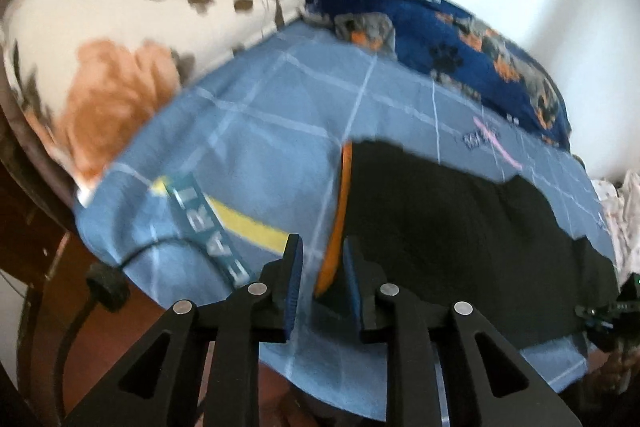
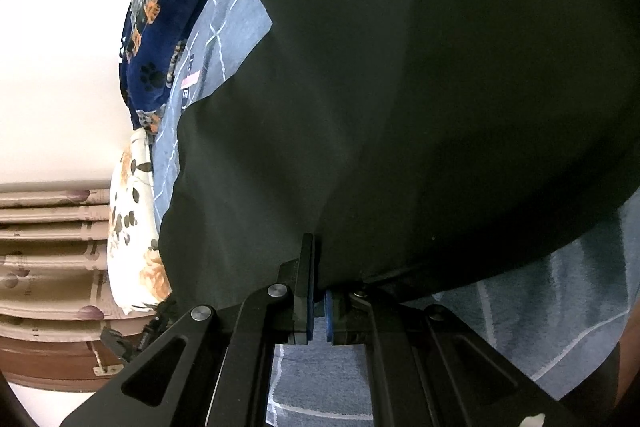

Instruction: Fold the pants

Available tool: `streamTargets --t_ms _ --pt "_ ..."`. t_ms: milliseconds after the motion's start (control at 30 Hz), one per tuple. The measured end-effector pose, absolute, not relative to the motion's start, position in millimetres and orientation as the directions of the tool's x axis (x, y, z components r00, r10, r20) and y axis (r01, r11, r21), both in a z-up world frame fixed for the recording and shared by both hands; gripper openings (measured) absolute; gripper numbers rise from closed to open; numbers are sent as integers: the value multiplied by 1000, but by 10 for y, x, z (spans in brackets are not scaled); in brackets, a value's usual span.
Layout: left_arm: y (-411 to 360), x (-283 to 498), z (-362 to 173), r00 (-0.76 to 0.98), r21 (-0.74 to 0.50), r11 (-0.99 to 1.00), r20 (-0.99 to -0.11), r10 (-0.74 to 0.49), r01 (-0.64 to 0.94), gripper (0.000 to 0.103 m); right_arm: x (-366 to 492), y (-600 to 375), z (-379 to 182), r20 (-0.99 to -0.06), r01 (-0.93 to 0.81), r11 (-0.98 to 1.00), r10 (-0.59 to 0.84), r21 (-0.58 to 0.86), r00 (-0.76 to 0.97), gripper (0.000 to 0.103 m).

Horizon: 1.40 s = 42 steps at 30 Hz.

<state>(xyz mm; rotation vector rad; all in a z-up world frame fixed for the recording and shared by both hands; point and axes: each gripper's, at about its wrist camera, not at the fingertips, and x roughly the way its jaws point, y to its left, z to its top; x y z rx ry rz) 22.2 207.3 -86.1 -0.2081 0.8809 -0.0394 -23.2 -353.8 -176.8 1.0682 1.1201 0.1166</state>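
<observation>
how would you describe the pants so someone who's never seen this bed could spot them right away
Start at the bed, covered by a light blue sheet with thin white grid lines. The pants are the large plain black cloth spread across that sheet, in front of the dark blue paw-print blanket. They are the only unpatterned fabric there, with an orange strip along one edge.

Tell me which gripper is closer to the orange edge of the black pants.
Left. The left gripper has the orange edge between its parted fingers. The right gripper is shut on the black pants elsewhere, with no orange showing nearby.
</observation>
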Motion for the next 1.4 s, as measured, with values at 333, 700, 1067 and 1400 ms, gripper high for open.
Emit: streamTargets --t_ms 333,700,1067,1400 --pt "1285 290 -649 638 -215 955 -711 -295 203 34 -271 -3553 -1836 -641 407 495 583 768 500 3" --pt "804 487 -1336 485 -265 934 -801 -352 240 34 -338 -3968 -1774 -544 371 399 615 839 571 13" --pt "810 483 -1354 471 -292 931 -805 -362 218 34 -924 -6090 -1808 -462 422 198 252 885 850 15" --pt "780 508 -1343 468 -261 937 -815 -343 232 34 -1432 -6626 -1722 -488 461 229 80 857 869 4"
